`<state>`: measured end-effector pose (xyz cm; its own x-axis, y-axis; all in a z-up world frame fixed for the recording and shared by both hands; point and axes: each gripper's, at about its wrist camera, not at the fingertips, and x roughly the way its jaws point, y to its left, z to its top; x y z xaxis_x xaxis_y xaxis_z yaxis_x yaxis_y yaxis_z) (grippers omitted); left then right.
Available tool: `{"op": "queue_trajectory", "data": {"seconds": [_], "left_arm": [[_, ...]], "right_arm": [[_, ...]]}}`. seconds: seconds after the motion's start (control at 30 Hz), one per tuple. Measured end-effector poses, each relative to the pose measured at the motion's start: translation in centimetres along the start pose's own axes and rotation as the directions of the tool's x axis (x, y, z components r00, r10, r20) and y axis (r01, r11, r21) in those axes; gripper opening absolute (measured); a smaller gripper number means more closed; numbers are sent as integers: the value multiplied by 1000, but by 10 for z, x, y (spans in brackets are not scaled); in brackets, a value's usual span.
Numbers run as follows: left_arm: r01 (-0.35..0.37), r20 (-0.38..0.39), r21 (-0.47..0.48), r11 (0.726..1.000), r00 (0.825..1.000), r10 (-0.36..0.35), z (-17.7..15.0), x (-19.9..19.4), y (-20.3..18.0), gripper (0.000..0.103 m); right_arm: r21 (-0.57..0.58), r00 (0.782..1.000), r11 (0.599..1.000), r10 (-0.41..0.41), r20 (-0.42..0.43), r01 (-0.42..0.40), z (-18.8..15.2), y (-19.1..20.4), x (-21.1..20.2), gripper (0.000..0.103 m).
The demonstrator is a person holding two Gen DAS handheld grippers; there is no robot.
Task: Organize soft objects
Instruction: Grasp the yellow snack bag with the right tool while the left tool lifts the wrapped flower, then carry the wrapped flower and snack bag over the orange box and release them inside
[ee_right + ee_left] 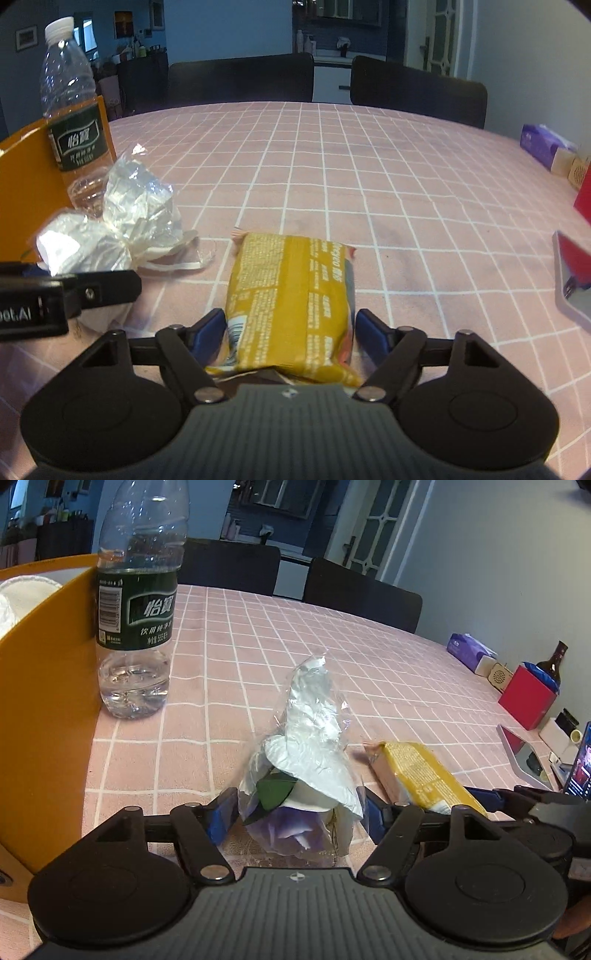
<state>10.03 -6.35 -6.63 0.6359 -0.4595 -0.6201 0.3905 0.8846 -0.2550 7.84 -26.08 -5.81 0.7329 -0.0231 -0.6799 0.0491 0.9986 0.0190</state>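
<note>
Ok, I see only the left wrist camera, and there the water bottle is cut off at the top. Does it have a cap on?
Observer: Yes. The right wrist view shows a white cap closing the bottle.
Operator: And the yellow packet, where is the right gripper relative to it?
Observer: The packet lies flat on the table, with its near half between the blue pads of the right gripper. I cannot tell whether the pads press on it.

Dark chairs behind pink-checked table
</note>
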Motion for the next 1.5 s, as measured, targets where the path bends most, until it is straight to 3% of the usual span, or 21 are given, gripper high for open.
{"op": "queue_trajectory", "data": {"seconds": [0.23, 0.37, 0.57, 0.73, 0.93, 1.2, 1.5], "left_arm": [[-18, 20, 3, 1000, 1000, 18, 5, 0, -5, 57], [-30, 25, -1, 1000, 999, 30, 4, -3, -4, 50], [-16, 62, 12, 1000, 998, 15, 3, -21, -8, 49], [-2, 97, 20, 1000, 995, 0, 4, -44, -11, 49], [24, 155, 36, 999, 987, -29, 8, -84, -11, 49], [-16, 217, 12, 1000, 976, 13, 18, -139, 16, 48], [-177, 274, 25, 984, 948, 163, 40, -193, 61, 48]], "right_arm": [[-12, 1000, 1000, 20, 12, -20, 0, -9, -4, 62], [2, 999, 999, 37, 5, -37, 2, -13, -6, 50], [22, 997, 997, 72, -8, -71, 4, -18, -12, 41], [12, 997, 997, 81, 15, -81, 5, -16, -30, 41], [-8, 988, 989, 147, 39, -146, 14, -10, -58, 41], [-88, 955, 958, 280, 99, -272, 46, 20, -100, 41], [-232, 901, 893, 418, 117, -385, 87, 80, -125, 41]]}}
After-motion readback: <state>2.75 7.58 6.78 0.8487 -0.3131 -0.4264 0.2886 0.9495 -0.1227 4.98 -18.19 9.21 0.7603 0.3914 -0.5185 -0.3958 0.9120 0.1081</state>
